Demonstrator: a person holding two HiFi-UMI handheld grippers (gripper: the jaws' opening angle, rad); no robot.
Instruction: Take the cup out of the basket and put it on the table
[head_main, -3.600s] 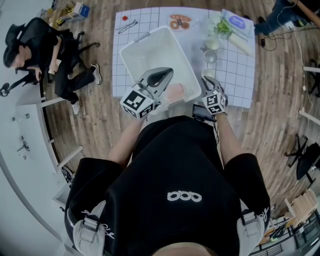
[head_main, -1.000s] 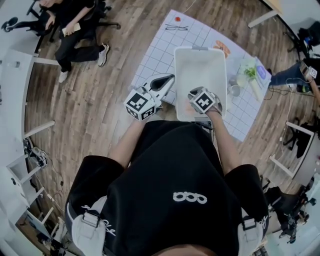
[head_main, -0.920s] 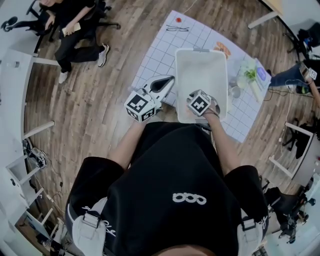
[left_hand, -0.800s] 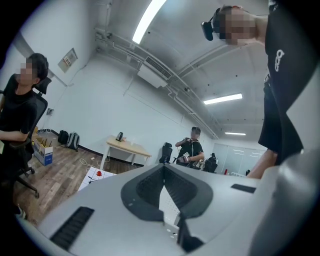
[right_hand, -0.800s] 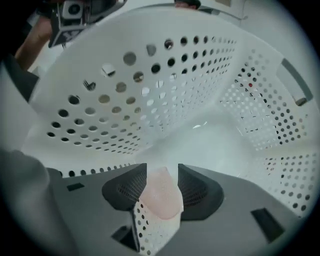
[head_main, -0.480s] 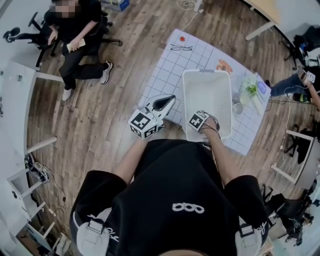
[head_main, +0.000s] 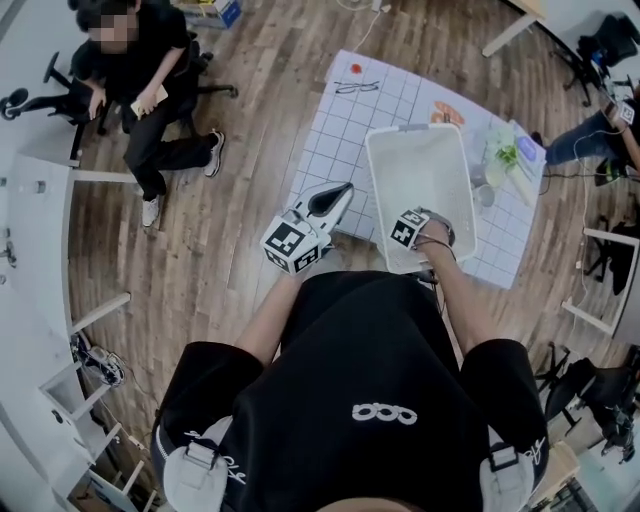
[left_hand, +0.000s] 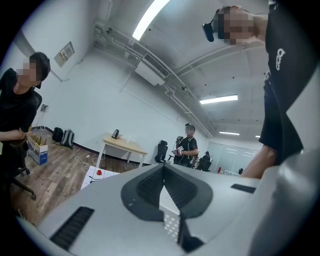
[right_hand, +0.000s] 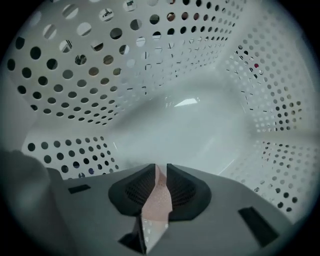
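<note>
The white perforated basket (head_main: 420, 165) stands on the gridded table mat (head_main: 340, 130). My right gripper (head_main: 415, 228) points steeply down into the basket's near end, and its cube hides the cup in the head view. In the right gripper view the jaws (right_hand: 161, 167) sit low between the basket's holed walls (right_hand: 75, 65). They have just been closing, and a pink cup wall (right_hand: 159, 197) fills the narrow gap between the pads. My left gripper (head_main: 340, 192) hovers level to the left of the basket, over the mat's near-left corner. Its jaws (left_hand: 164, 166) are shut on nothing.
At the mat's far side lie a red item (head_main: 357, 68), glasses (head_main: 357, 88) and a plate of food (head_main: 447, 113). Greens (head_main: 505, 150) and a small glass (head_main: 485, 195) sit right of the basket. A seated person (head_main: 135, 90) is far left on the wooden floor.
My right gripper has tipped downward and sunk into the basket's near end, where the pink cup lay earlier. The left gripper has shifted only slightly beside the basket.
</note>
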